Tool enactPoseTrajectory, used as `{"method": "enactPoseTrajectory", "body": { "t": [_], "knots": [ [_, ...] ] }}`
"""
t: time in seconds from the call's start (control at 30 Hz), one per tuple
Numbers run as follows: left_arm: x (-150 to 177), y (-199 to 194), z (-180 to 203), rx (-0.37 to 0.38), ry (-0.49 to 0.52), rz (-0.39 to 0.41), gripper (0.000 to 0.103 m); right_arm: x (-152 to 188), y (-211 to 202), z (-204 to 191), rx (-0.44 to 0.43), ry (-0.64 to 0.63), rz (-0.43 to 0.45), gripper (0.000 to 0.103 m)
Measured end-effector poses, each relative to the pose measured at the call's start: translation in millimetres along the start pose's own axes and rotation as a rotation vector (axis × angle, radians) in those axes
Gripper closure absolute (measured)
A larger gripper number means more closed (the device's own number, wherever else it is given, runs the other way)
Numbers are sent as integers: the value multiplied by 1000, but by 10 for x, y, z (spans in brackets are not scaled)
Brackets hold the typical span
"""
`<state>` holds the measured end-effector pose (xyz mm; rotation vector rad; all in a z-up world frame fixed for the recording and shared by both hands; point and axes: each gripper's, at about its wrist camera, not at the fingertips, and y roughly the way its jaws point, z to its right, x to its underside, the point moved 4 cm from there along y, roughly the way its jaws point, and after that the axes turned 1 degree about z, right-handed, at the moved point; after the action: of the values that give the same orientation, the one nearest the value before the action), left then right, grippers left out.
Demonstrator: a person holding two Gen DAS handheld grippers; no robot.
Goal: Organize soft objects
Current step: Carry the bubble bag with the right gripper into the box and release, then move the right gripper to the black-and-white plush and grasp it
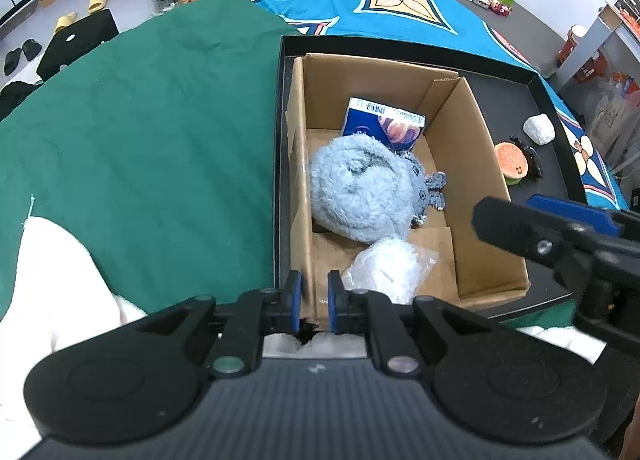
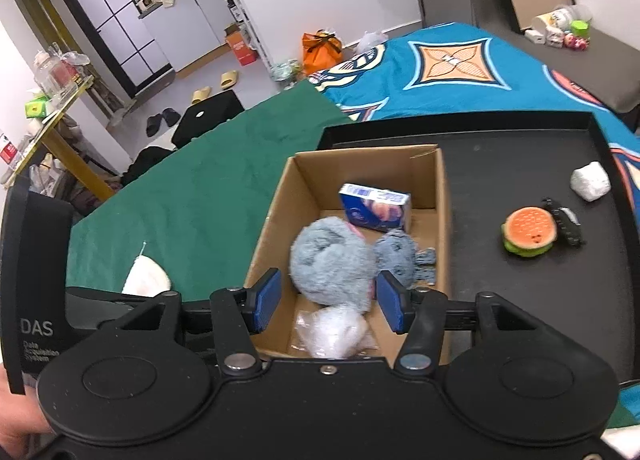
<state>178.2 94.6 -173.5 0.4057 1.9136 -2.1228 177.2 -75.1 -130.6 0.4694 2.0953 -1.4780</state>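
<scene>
The open brown cardboard box (image 2: 440, 195) sits inside a shallow black tray (image 2: 520, 163) on the green cloth (image 1: 140, 139) covering the bed. Already in the box are a fluffy grey-blue plush ball (image 2: 330, 260), a small grey knitted octopus toy (image 2: 396, 256), a clear plastic bag of white stuffing (image 2: 336, 334) and a blue printed carton (image 2: 374, 207). Still out on the tray floor, well apart from the box, lie a squishy burger toy with an orange bun (image 2: 528, 232), which touches a black hair claw (image 2: 564, 221), and a crumpled white lump (image 2: 591, 180) nearer the tray's far corner.

The right gripper (image 2: 328, 300) hovers over the near end of the box, its blue pads spread wide with nothing between them. The left gripper (image 1: 314, 300) rests low by the box's near left wall, its pads close together but with a narrow gap; I cannot see anything pinched there.

The next job looks like fetching the burger. It would go best if the right gripper swings across to it with jaws kept wide, comes down from above so the pads straddle the bun, and closes gently, since the toy will squash. Approaching from the side away from the hair claw should avoid dragging that along.
</scene>
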Motion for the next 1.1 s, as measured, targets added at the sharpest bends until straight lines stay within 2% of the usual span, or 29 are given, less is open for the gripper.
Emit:
{"method": "enactPoseTrajectory", "body": {
  "t": [0.13, 0.33, 0.4, 0.53, 0.77, 0.9, 1.1],
  "knots": [
    [-1, -26, 14, 7, -25, -13, 90, 9, -91, 93, 33, -2, 30, 39],
    [-23, -45, 15, -17, -72, -1, 78, 46, -187, 312, 89, -9, 56, 32],
    [-32, -41, 39, -35, -67, -1, 72, 52, -193, 409, 105, -10, 60, 31],
    [-53, -28, 82, -74, -51, -4, 67, 87, -187, 615, 123, 6, 56, 31],
    [-88, -49, 148, -121, -37, 13, 49, 123, -148, 906, 131, 34, 55, 31],
    [-97, -64, 194, -151, -19, 12, 45, 109, -129, 1038, 137, 18, 71, 31],
    [-129, -76, 237, -234, 10, 27, 42, 70, -91, 1252, 183, -13, 97, 31]
  ]
}}
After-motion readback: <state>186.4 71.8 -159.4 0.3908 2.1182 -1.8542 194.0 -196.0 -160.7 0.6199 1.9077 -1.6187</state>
